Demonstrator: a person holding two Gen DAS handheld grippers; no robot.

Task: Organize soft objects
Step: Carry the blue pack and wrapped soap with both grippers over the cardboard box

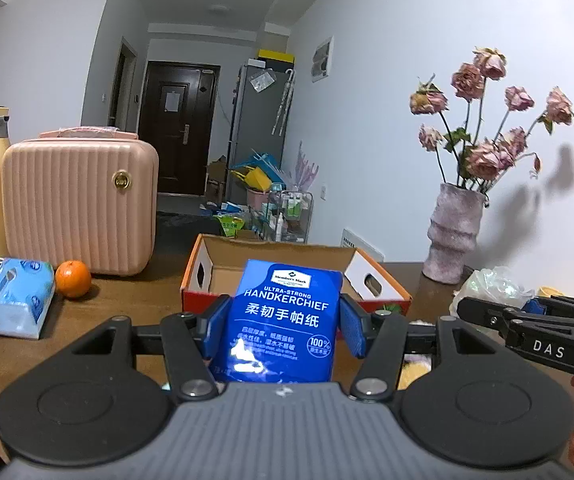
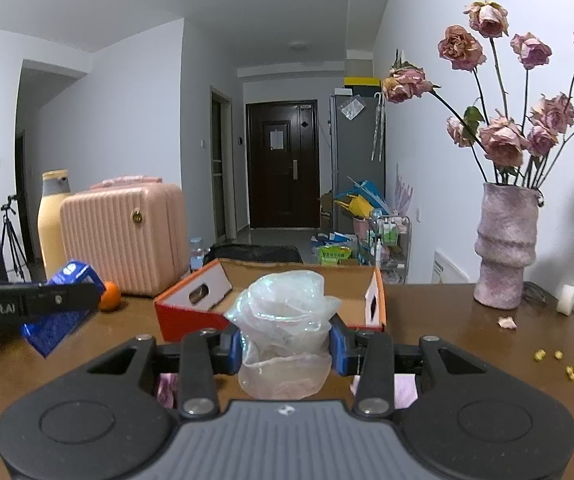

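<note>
progress: early, cardboard box (image 1: pixel 283 258) looking empty | left claw (image 1: pixel 283 326) gripping handkerchief pack (image 1: pixel 283 320) above the worktop (image 1: pixel 127 300) | right claw (image 2: pixel 285 344) clamping crumpled plastic bag (image 2: pixel 287 320) | remaining: both awaiting boxing; tissue pack (image 1: pixel 15 298) lying beside orange (image 1: pixel 73 279)

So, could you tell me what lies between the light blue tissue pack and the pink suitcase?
An orange sits on the table between the tissue pack and suitcase, shown in the left wrist view.
</note>
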